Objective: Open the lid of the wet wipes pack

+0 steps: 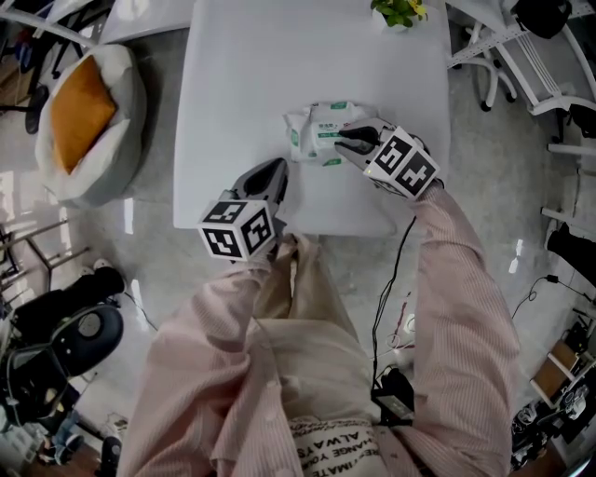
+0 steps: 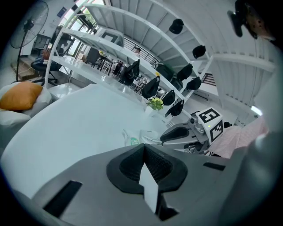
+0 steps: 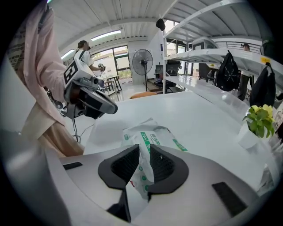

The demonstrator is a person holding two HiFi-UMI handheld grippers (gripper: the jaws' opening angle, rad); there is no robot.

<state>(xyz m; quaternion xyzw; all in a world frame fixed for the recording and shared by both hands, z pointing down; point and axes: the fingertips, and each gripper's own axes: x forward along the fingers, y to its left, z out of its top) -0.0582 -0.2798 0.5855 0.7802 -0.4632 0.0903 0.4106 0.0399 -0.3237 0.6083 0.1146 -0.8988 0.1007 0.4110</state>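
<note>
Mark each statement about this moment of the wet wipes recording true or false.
1. The right gripper has part of the wet wipes pack pinched between its jaws. True.
2. The left gripper grips the pack as well. False: its jaws are together with nothing between them, short of the pack.
3. A small potted plant stands at the far edge of the table. True.
4. The pack lies on the floor. False: it rests on the white table.
</note>
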